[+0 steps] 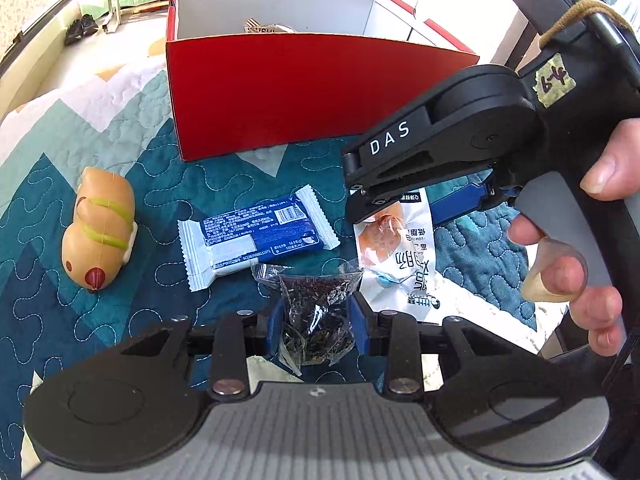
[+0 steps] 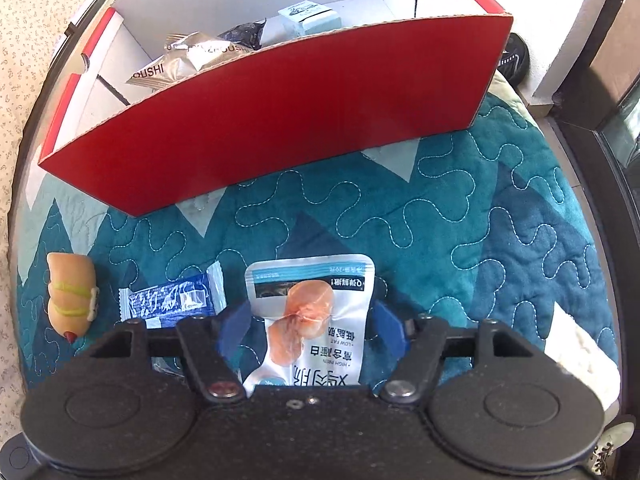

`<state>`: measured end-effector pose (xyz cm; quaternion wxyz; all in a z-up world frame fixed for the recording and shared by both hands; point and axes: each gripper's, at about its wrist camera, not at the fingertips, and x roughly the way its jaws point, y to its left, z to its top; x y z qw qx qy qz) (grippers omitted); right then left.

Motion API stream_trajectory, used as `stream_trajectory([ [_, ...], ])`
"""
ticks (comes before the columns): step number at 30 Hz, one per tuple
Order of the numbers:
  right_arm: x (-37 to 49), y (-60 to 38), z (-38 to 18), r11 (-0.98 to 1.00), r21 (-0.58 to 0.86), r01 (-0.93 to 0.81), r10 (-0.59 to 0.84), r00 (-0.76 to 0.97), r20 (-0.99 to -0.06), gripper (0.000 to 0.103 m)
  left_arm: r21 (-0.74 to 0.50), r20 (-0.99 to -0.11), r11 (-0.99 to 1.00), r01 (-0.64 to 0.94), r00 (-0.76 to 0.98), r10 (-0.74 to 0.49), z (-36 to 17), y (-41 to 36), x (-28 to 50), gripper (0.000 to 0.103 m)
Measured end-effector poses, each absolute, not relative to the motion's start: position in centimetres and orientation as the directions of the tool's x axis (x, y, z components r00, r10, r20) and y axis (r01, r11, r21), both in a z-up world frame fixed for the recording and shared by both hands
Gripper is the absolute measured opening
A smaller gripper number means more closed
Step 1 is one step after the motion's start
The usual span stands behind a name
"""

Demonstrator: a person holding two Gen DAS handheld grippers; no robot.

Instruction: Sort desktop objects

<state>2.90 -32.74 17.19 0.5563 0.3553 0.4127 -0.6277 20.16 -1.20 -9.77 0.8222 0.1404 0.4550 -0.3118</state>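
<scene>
Though flat, white pouch (image 2: 310,320) lengthwise toward box (image 2: 280,120).

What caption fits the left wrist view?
Left gripper clamps a clear packet; right gripper hovers open over a white pouch.

A clear crinkled packet of dark dried tea leaves (image 1: 316,316) stands pinched between blue pads. Just beside it a white snack pouch (image 2: 310,320) printed with pale orange meat lies flat on the teal quilt (image 2: 460,220), upside down to the camera. A blue-and-white wrapped bar (image 1: 256,236) lies flat, barcode side up, near it. A hot-dog-shaped squishy toy (image 1: 100,236) with green stripes rests farther along. Behind stands an open red cardboard box (image 2: 280,136), white inside, holding silver packets (image 2: 188,56) and a pale blue carton (image 2: 310,18).
</scene>
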Motion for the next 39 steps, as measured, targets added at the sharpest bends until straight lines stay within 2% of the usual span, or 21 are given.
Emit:
stream_trajectory([
  [3,3.8,-32.9,16.3,-0.038,-0.176,0.984,-0.396,-0.177,-0.901,0.066,-0.06,-0.834,0.766,0.641,0.39,-0.391,-9.8,-1.2,20.4,0.034],
  [8,3.7,-32.7,16.0,-0.034,-0.197,0.98,-0.417,-0.193,-0.888,0.065,-0.064,-0.833,0.762,0.644,0.386,-0.396,-10.0,-1.1,20.5,0.034],
  [11,4.0,-32.5,16.1,0.002,-0.211,0.977,-0.431,-0.19,-0.882,0.062,-0.065,-0.836,0.763,0.643,0.383,-0.394,-10.1,-1.2,20.5,0.034],
  [18,2.8,-32.0,17.4,0.007,-0.155,0.988,-0.439,-0.136,-0.888,0.053,-0.061,-0.829,0.76,0.648,0.39,-0.4,-9.7,-1.2,20.3,0.034],
  [29,1.4,-30.4,19.6,-0.007,-0.114,0.993,-0.457,-0.105,-0.883,0.052,-0.053,-0.821,0.753,0.656,0.401,-0.407,-8.5,-1.6,19.7,0.034],
  [39,1.9,-29.1,23.5,0.054,-0.087,0.995,-0.504,-0.048,-0.862,0.052,-0.062,-0.785,0.75,0.658,0.432,-0.444,-4.9,-2.7,19.4,0.034],
])
